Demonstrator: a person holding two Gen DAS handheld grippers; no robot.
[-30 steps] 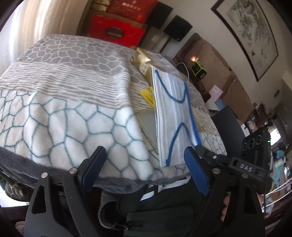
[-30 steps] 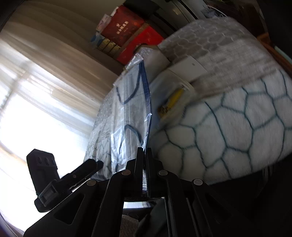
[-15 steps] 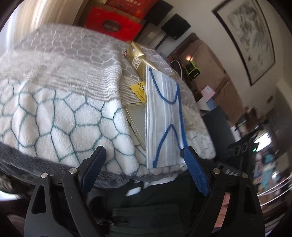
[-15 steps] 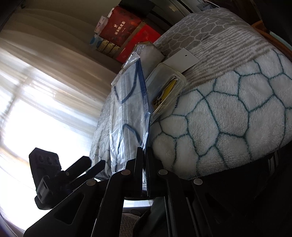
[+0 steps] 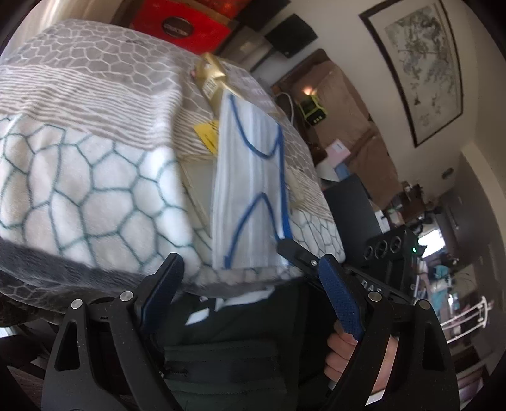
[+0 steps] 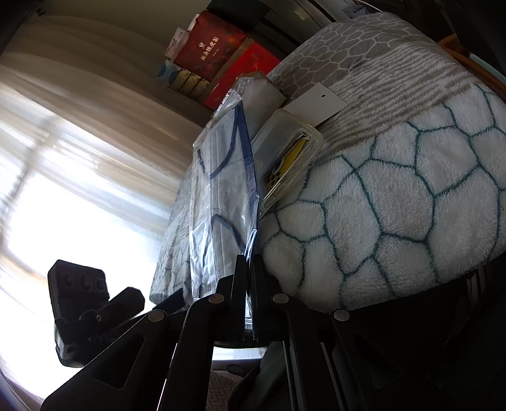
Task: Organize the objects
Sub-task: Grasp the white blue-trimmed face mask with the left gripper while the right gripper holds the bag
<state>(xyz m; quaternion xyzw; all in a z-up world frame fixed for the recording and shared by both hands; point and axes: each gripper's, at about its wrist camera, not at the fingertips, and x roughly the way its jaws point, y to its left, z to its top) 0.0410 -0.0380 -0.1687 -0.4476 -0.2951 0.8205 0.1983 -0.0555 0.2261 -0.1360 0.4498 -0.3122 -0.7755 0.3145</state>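
A face mask [image 5: 249, 183] in a clear plastic bag, white with blue loops, lies near the front edge of a blanket-covered surface [image 5: 95, 177]. My right gripper [image 6: 248, 262] is shut on the bag's near edge; its black tip [image 5: 294, 251] shows at the bag's lower right corner in the left wrist view. The bagged mask [image 6: 221, 196] stands tilted on edge in the right wrist view. My left gripper [image 5: 249, 278] is open just before the blanket's edge, below the mask, with nothing between its blue pads [image 5: 338, 297]. It also appears as a dark shape, the left gripper [image 6: 95, 309].
Beside the mask lie a clear case with a yellow card [image 6: 287, 161], a white tag [image 6: 316, 102] and a gold packet [image 5: 212, 76]. Red boxes [image 5: 180, 30] stack behind the blanket. A person's fingers [image 5: 341, 351] and dark clothing sit below the left gripper.
The left wrist view has swung, so the mask now sits more centrally above the open left jaws. The right gripper has stayed shut on the mask bag throughout.
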